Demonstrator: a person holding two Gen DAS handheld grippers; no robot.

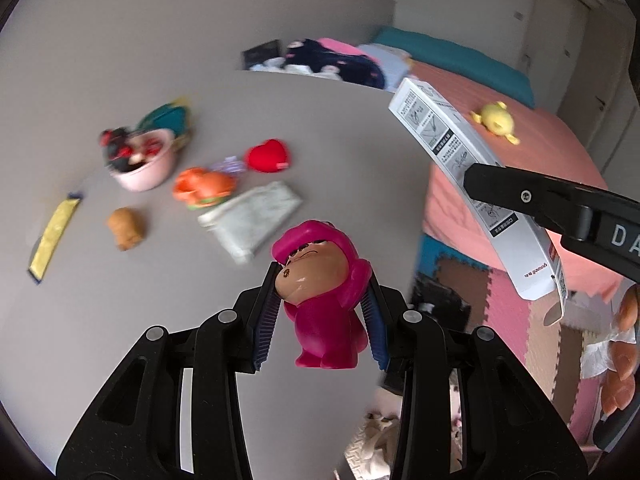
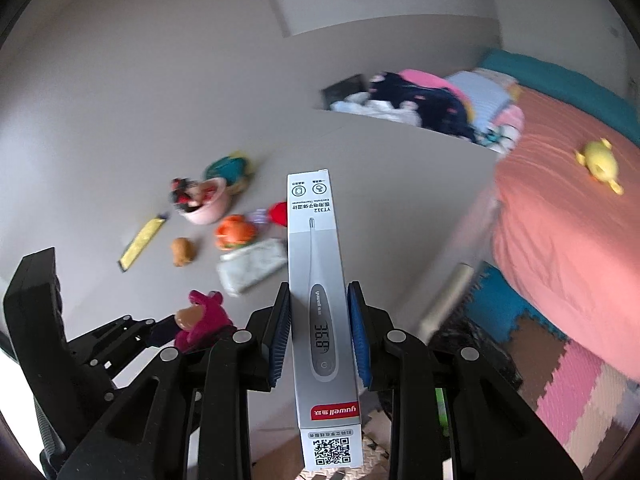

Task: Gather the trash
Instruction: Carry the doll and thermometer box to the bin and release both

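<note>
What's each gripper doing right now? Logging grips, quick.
Left gripper: closed on the pink figurine.
Right gripper: closed on the thermometer box.

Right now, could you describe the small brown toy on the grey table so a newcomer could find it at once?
On the grey table, look between the yellow strip and the orange burger toy. The brown toy lies there alone, the only plain tan piece among its brighter neighbours.

A bowl (image 1: 144,168) sits on the table (image 1: 100,340), left of the bed (image 1: 520,152).
</note>
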